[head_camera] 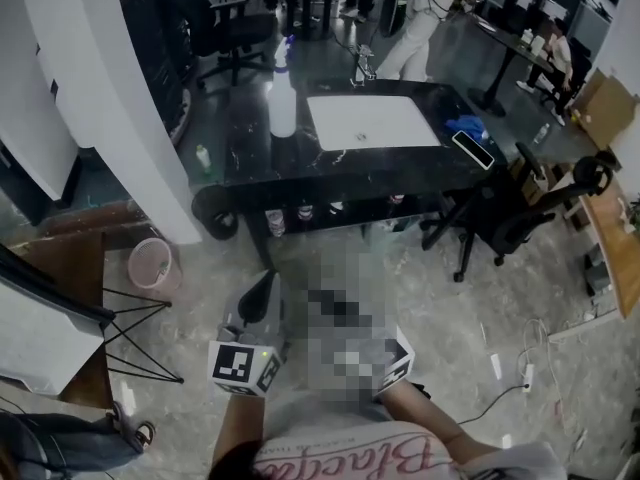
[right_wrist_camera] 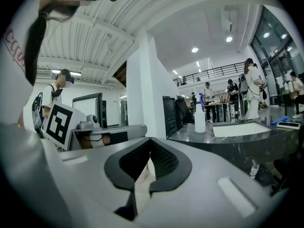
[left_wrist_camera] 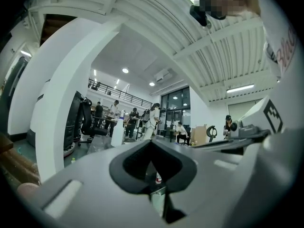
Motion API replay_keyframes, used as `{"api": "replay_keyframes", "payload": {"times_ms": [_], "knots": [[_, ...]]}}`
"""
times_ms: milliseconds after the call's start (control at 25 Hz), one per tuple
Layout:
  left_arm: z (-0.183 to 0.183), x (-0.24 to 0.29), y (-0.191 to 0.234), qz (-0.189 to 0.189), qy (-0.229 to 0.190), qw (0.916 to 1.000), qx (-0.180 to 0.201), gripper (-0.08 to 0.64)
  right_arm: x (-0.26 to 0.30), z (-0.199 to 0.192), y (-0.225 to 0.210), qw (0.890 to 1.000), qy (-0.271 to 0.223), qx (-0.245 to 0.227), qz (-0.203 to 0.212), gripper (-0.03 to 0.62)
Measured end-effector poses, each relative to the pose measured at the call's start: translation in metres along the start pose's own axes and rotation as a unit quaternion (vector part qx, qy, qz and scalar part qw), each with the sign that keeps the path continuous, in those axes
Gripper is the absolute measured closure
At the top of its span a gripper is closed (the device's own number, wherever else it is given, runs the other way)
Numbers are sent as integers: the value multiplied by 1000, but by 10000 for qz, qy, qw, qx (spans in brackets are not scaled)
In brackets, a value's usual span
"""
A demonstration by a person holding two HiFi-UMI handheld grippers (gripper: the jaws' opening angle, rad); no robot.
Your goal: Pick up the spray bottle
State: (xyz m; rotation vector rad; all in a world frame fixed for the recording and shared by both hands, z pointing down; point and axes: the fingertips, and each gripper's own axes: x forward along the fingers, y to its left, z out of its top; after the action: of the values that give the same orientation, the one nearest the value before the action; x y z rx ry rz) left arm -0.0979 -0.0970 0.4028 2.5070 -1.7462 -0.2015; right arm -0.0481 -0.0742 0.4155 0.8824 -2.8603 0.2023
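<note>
White translucent spray bottle with blue nozzle (head_camera: pixel 283 103) stands upright on the glossy black table (head_camera: pixel 400 168), beside a flat white slab (head_camera: pixel 372 121), perhaps a closed laptop. Left gripper (left_wrist_camera: pixel 152 148) and right gripper (right_wrist_camera: pixel 149 151) both have their jaws pressed together, empty, well apart from the bottle.

Upright spray bottle (head_camera: pixel 283 100) on table (head_camera: pixel 400 165)
</note>
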Motion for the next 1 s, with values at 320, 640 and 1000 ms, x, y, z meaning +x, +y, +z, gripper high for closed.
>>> {"api": "replay_keyframes", "payload": {"times_ms": [320,640,1000], "knots": [[13,94,53,175,-140,9997,32,560,66,31,-78,10000,-50,-9,44,592],[18,191,86,137,-114,9995,274,467,127,64,-145,9992,-151,-227,299,592],[4,249,127,195,119,9997,42,236,166,72,-196,9993,-64,-241,261,592]]}}
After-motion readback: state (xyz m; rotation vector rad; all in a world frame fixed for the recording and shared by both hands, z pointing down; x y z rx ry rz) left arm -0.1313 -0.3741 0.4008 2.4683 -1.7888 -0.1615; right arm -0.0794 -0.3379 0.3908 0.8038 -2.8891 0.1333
